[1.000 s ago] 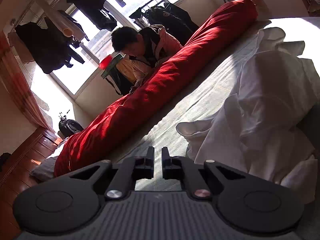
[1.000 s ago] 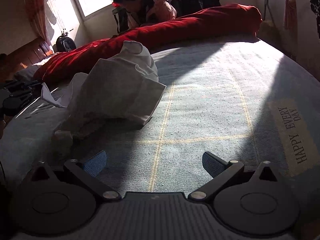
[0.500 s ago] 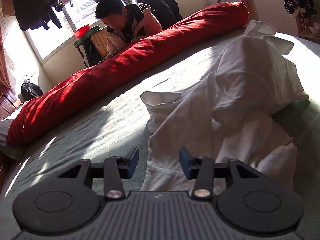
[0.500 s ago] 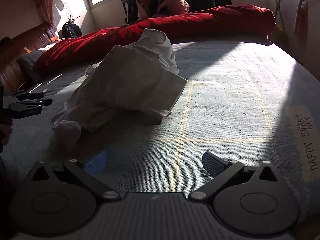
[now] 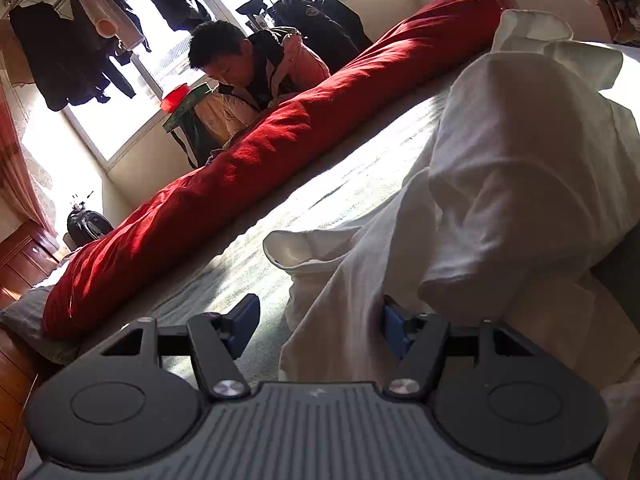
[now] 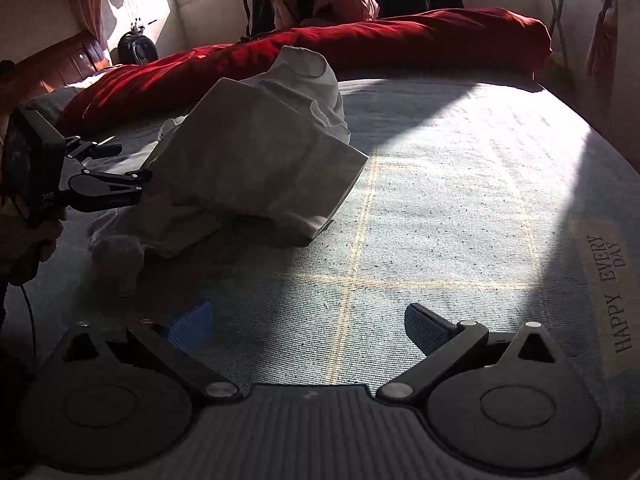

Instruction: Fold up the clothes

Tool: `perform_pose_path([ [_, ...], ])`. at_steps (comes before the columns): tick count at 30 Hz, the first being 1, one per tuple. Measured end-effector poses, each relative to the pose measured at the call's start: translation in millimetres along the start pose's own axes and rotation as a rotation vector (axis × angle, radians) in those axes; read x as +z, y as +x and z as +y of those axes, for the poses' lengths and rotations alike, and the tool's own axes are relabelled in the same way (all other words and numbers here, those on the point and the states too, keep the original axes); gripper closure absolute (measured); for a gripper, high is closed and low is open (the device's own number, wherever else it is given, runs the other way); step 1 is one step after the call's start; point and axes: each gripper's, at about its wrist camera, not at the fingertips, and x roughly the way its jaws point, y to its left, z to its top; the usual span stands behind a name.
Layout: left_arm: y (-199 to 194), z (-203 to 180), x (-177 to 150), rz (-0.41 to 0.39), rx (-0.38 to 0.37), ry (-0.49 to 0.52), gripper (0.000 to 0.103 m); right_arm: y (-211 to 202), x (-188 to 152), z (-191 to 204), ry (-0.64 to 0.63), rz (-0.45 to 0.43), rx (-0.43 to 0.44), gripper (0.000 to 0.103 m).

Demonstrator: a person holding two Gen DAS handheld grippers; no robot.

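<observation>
I see my left gripper (image 5: 320, 326) opening, a fold of the crumpled white shirt (image 5: 500, 184) hiding one pad. My right gripper (image 6: 308, 326) gapes empty above the woven blue bedspread (image 6: 460, 184), the shirt heaped just beyond.

"HAPPY EVERY DAY" on bedspread (image 6: 460, 168)

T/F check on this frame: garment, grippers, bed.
1. The white garment lies crumpled on the bed. True.
2. The right gripper is shut on the garment. False: it is open over bare bedding.
3. The left gripper has white cloth between its pads. True; its jaws are opening.
4. The rolled quilt is blue. False: red.
5. The garment is neatly folded. False: it sits in a heap.
</observation>
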Motion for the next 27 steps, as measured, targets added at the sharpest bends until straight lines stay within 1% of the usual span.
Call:
perform_pose_path([
  [2, 2.8, 0.7, 0.6, 0.006, 0.017, 0.022, 0.067, 5.0, 1.1, -0.7, 0.004, 0.005, 0.001, 0.000],
  [3, 4.0, 4.2, 0.9, 0.010, 0.020, 0.015, 0.086, 7.7, 1.9, -0.4, 0.008, 0.008, 0.005, 0.000],
  [4, 5.0, 13.3, 1.1, 0.014, 0.017, -0.022, 0.091, 9.4, 2.6, 0.7, 0.008, 0.008, 0.008, 0.000],
  [6, 7.0, 31.4, 1.5, 0.021, 0.012, -0.094, 0.096, 11.6, 3.4, 2.9, 0.000, 0.007, 0.009, 0.000],
  [8, 9.9, 52.8, -0.6, 0.035, 0.029, -0.157, 0.097, 12.7, 3.4, 4.8, -0.018, 0.009, 0.002, 0.000],
  [13, 19.3, 113.3, -16.8, 0.084, 0.147, -0.247, 0.098, 15.0, 3.1, 4.7, -0.033, 0.012, -0.019, 0.000],
  [17, 28.5, 163.8, -34.7, 0.149, 0.246, -0.306, 0.098, 17.1, 3.7, 3.6, -0.023, 0.014, -0.023, 0.000],
  [21, 34.6, 210.4, -52.4, 0.211, 0.331, -0.377, 0.098, 19.0, 3.9, 4.7, -0.024, 0.017, -0.030, 0.000],
  [24, 42.5, 237.5, -68.4, 0.266, 0.364, -0.446, 0.097, 20.4, 4.0, 6.0, -0.023, 0.021, -0.035, 0.000],
  [27, 45.2, 245.1, -85.9, 0.301, 0.325, -0.515, 0.095, 21.0, 4.3, 7.8, -0.022, 0.021, -0.036, 0.000],
])
